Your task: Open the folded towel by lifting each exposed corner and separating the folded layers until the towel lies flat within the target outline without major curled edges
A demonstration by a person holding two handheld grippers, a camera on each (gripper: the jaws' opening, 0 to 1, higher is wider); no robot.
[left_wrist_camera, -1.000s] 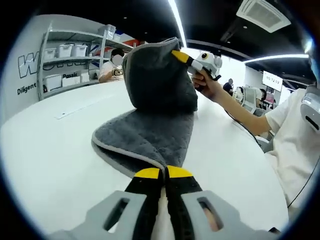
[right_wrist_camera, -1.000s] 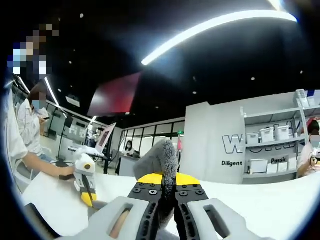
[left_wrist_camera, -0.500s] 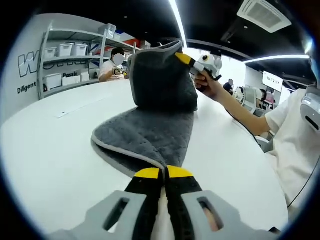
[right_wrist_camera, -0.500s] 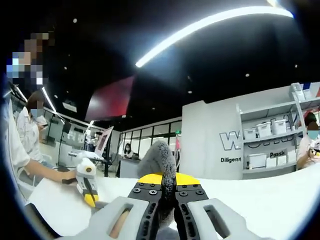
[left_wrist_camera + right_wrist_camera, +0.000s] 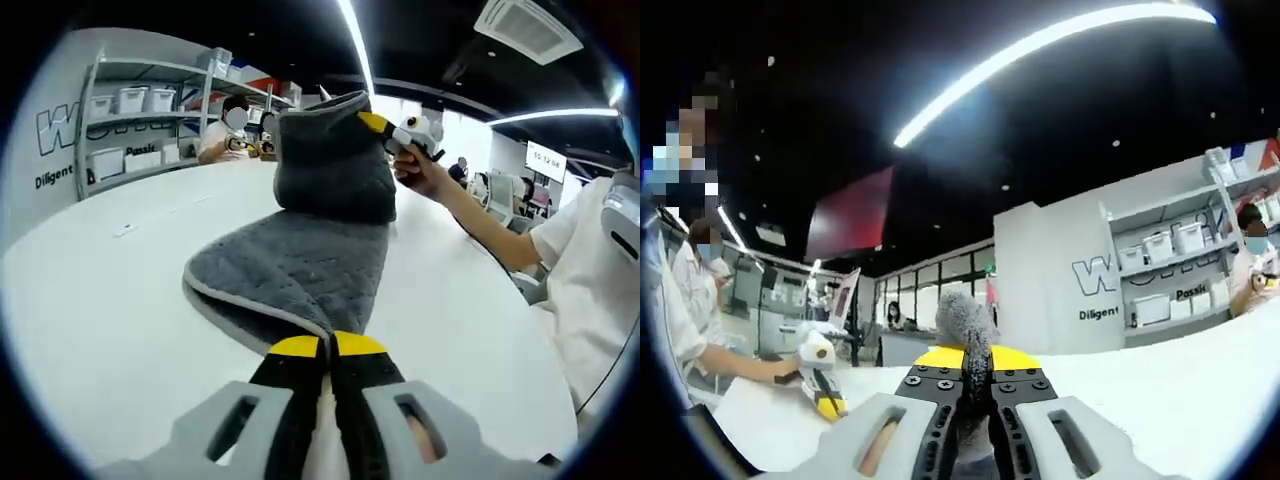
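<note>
Your left gripper (image 5: pixel 322 347) has its yellow-tipped black jaws pressed together on the near corner of the towel (image 5: pixel 300 270), a thick dark grey cloth with a nubbly, quilted pile and a paler grey stitched border. From that pinched corner the towel spreads flat across the table (image 5: pixel 110 300) as a long tongue shape, then rises at its far end into an upright, rounded fold. That raised end hangs from your right gripper (image 5: pixel 385 130), whose yellow tips clamp the upper edge of the towel beside your hand (image 5: pixel 420 172). In the right gripper view, a fuzzy grey tuft of towel (image 5: pixel 966 325) pokes up between the closed jaws of the right gripper (image 5: pixel 970 358), and the left gripper (image 5: pixel 820 385) sits low on the table beyond it. The table is smooth, matte white and curves away broadly around the towel. Behind the towel stand grey metal shelves (image 5: pixel 150 110) carrying white bins, against a pale wall with lettering, under a black ceiling crossed by long light strips (image 5: pixel 1040 45).
</note>
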